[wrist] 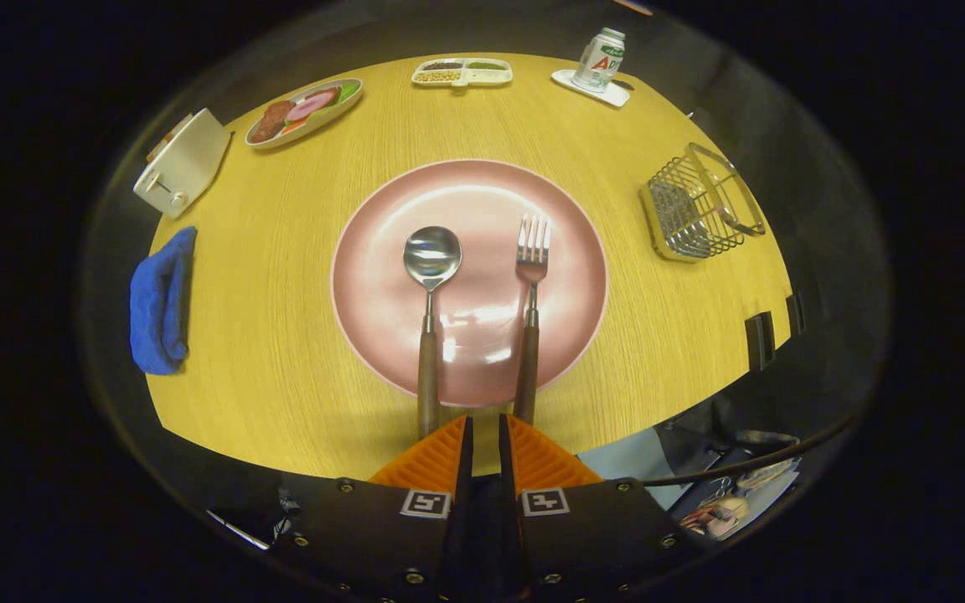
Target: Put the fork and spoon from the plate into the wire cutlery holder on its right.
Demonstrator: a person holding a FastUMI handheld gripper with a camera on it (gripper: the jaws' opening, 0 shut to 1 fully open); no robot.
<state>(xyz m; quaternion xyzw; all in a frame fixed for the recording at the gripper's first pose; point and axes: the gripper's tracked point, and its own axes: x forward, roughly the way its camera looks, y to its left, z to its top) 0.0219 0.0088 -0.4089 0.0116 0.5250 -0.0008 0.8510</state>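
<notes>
The tongs (485,423), nearly closed and holding nothing, hover just short of a round pink plate (382,251) on the yellow wooden bench (281,251). On the plate lie a wooden-handled metal spoon (430,289) and a matching wooden-handled fork (530,301), side by side. A wire cutlery holder (696,205) stands to the plate's right.

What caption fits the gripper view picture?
Gripper, nearly shut and empty, hovers before spoon and fork on plate; wire cutlery holder beside it.

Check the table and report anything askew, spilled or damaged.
Nothing stands out. The spoon and fork lie side by side on the pink plate, handles toward the gripper, whose fingers are nearly closed on nothing. The wire cutlery holder stands upright to the plate's right.
</notes>
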